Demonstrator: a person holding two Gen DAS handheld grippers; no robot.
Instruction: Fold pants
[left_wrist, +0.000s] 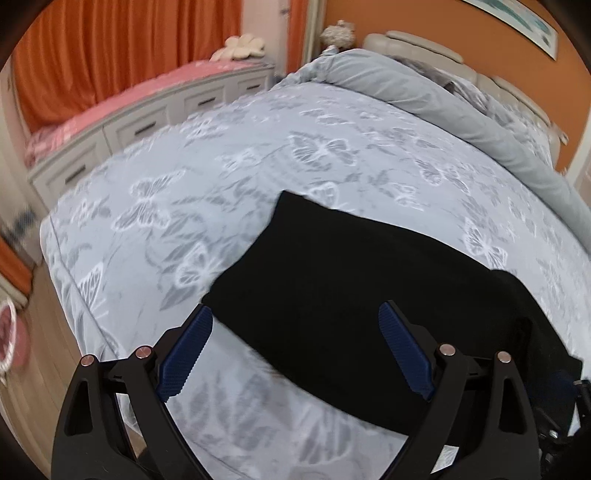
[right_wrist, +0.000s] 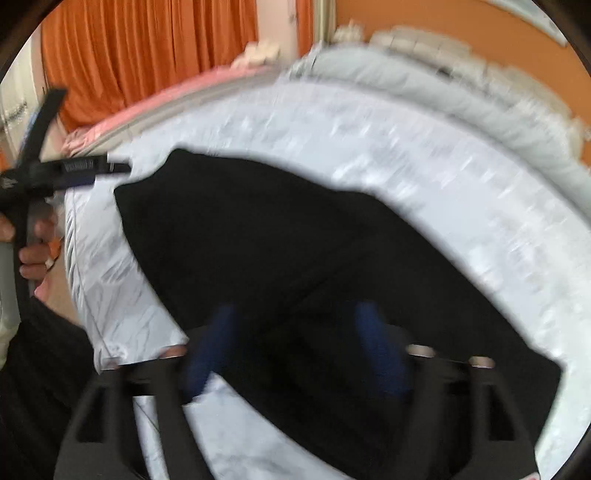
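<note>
left wrist view: the left gripper (left_wrist: 295, 328) hangs spread over folded black fabric pants (left_wrist: 351, 273) on the grey butterfly-print bed (left_wrist: 221, 166); the right gripper (right_wrist: 295, 343) is spread too, holding nothing.

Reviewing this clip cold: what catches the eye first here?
The black pants lie folded on the pale butterfly-print bedspread, filling the middle of both views. Both grippers hang over them with blue pads spread and nothing held: the left gripper at the near edge, the right gripper blurred. Orange curtains glow behind.
</note>
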